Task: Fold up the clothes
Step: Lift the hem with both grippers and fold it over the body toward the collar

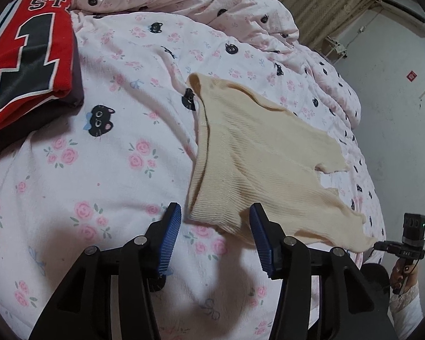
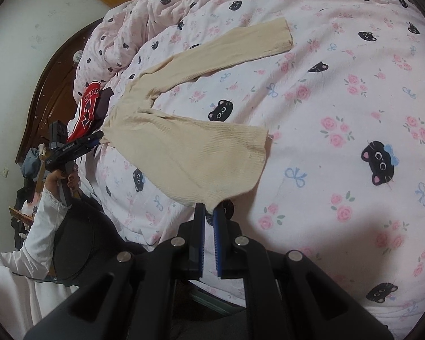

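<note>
The cream top (image 2: 184, 130) lies spread on the bed (image 2: 340, 90), body toward the near edge and one long sleeve (image 2: 235, 42) stretched away from it across the quilt. Its other sleeve cannot be made out in the right wrist view; in the left wrist view the far side of the top ends in a ragged, curled edge that may be that sleeve bunched up, but the fisheye bends it too much to be sure.

The right claw (image 2: 209, 212) is pinched together on a corner of the top's hem, the blue pads almost meeting with cloth between them. The left claw (image 1: 215, 218) stands wide apart over the top's other hem corner; its right finger (image 1: 262, 235) overlaps the ribbed edge, the left finger (image 1: 170, 232) sits beside the top over bare quilt. From the right wrist view this claw's tips touch the top's edge, though whether they grip it is hidden there.

Beyond the top, a folded red jersey (image 1: 28, 56) with a large black numeral rests on a dark garment (image 1: 70, 99), cut off by the frame's edge. A hand (image 2: 68, 181) with a white lace cuff holds the left tool. Behind the top a rumpled duvet (image 1: 240, 5) heaps up, and a dark wooden headboard (image 2: 51, 85) stands past the jersey
</note>
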The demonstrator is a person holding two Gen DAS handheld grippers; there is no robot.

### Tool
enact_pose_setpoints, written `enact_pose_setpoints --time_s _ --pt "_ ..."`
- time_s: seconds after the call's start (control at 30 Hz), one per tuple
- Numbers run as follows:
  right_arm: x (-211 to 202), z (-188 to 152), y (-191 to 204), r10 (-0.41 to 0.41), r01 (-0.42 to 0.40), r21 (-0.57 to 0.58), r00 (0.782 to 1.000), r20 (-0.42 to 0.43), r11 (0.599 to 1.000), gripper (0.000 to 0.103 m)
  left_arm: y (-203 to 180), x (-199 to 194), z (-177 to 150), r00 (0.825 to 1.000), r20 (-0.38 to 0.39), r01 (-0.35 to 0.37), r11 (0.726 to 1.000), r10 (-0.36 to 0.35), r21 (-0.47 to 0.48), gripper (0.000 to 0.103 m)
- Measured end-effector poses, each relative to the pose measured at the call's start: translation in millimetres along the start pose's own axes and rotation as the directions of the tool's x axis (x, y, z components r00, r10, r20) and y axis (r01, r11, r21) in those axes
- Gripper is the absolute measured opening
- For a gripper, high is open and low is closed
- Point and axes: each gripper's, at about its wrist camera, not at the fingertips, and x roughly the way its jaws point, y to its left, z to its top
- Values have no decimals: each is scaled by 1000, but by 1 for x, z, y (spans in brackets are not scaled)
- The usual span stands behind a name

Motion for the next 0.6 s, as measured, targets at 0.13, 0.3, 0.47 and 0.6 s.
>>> enact_pose_setpoints --time_s 0.13,0.3,0.47,0.6 --pt "-1 -3 -3 -17 17 12 1000 -9 1000 18 1 0 1 1000 0 -4 1000 4 -1 45" --pt "2 -6 -7 -5 7 53 1000 -29 999 55 -2 4 1 1000 -5 -14 1000 14 12 45" --pt "20 -5 -4 -35 41 68 996 -79 997 55 -5 8 1 1000 -10 -25 999 25 25 45" --pt "36 -1 0 -72 79 78 993 -97 994 54 -7 11 2 999 -13 -33 999 34 36 45"
